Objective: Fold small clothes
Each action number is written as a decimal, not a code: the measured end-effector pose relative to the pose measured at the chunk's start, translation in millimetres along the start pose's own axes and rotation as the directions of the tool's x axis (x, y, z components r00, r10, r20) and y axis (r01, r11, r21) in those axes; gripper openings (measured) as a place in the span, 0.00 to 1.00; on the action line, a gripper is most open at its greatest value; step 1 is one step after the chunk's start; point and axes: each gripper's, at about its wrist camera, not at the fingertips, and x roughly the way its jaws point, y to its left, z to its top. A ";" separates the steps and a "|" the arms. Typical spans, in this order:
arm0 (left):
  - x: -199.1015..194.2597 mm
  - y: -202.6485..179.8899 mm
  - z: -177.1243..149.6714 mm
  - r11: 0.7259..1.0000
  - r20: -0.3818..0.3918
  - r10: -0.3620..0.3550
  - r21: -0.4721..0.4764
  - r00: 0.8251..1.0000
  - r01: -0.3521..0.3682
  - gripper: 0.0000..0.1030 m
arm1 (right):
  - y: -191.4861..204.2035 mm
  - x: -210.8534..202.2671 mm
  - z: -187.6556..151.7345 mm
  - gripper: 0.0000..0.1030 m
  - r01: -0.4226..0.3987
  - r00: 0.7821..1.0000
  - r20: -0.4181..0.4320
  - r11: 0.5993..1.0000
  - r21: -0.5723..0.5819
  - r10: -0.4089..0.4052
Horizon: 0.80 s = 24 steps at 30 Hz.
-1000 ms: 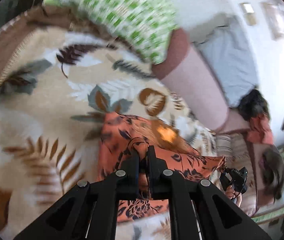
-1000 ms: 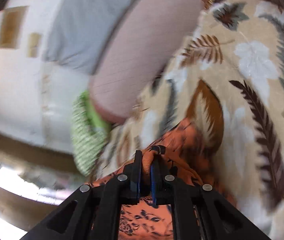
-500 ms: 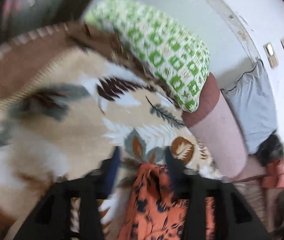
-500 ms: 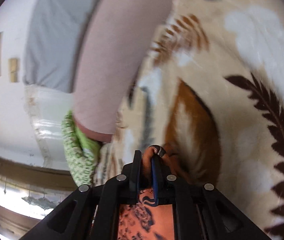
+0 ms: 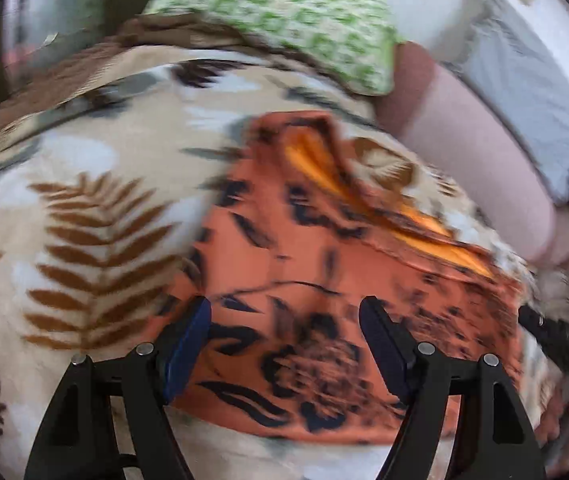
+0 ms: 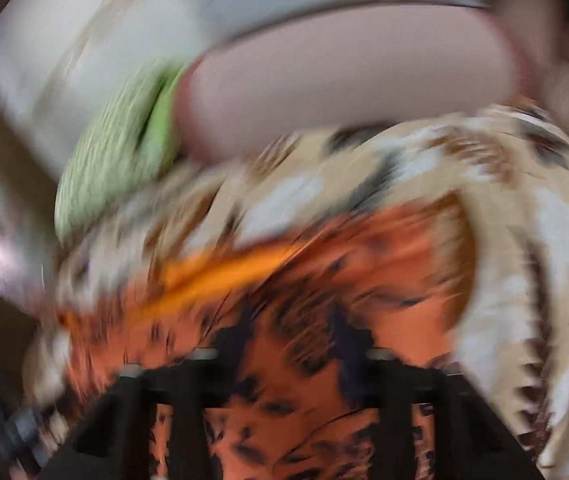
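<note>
An orange garment with a black floral print (image 5: 316,264) lies folded on a leaf-patterned blanket (image 5: 84,184), with its bright orange inside showing along the far fold. My left gripper (image 5: 284,328) is open and empty, jaws wide apart just above the garment's near part. In the heavily blurred right wrist view the same garment (image 6: 324,280) lies under my right gripper (image 6: 288,340), whose jaws stand apart with nothing between them. The right gripper also shows at the right edge of the left wrist view (image 5: 564,344).
A green-and-white patterned pillow (image 5: 284,12) lies at the far end of the blanket. A long pink bolster (image 5: 476,160) runs along the right side, with a grey cushion (image 5: 532,80) behind it against the white wall.
Both grippers have let go of the garment and opened. The garment now lies flat and folded on the blanket. Both cameras are moving fast, the right one most.
</note>
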 end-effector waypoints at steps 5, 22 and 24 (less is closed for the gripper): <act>11.4 0.9 4.0 0.999 0.009 0.012 0.043 1.000 -0.012 0.75 | 62.9 85.2 5.4 0.30 0.017 0.993 -0.115 0.994 -0.106 -0.029; -2.7 15.4 16.3 0.989 0.012 0.088 0.116 0.996 -0.089 0.85 | 176.1 93.6 27.9 0.31 -0.160 0.984 -0.107 0.964 -0.210 0.140; 4.0 17.3 12.1 0.984 -0.024 0.114 0.143 0.993 -0.110 0.85 | 194.2 111.4 23.7 0.31 -0.179 0.978 -0.146 0.958 -0.224 0.148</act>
